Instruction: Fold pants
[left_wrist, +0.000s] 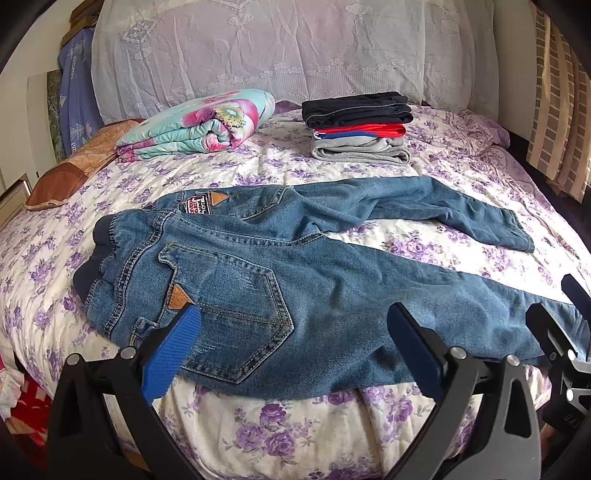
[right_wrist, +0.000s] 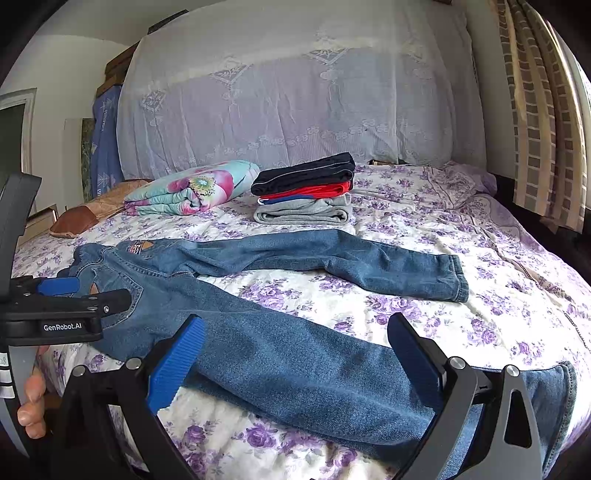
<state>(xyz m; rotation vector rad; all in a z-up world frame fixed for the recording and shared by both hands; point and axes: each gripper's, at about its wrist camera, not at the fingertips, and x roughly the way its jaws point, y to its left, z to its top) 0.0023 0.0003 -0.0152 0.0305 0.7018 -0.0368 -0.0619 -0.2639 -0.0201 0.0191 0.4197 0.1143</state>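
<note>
Left gripper (left_wrist: 291, 321) is held wide open, empty, over the seat of the jeans (left_wrist: 280, 266). Right gripper (right_wrist: 295, 336) is likewise spread wide, nothing gripped, above the near leg. Jeans are laid flat on the bed (left_wrist: 369, 417), legs apart; folded clothes (left_wrist: 360, 129) are stacked behind.

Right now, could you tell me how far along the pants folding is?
Done: other clothes sit folded in a stack near the head of the bed. In hand: nothing yet; the jeans lie flat and unfolded, legs spread apart. The left tongs are open above the seat and the right tongs open above the near leg, neither gripping fabric. Left: every fold, probably starting by bringing one leg over the other.
</note>
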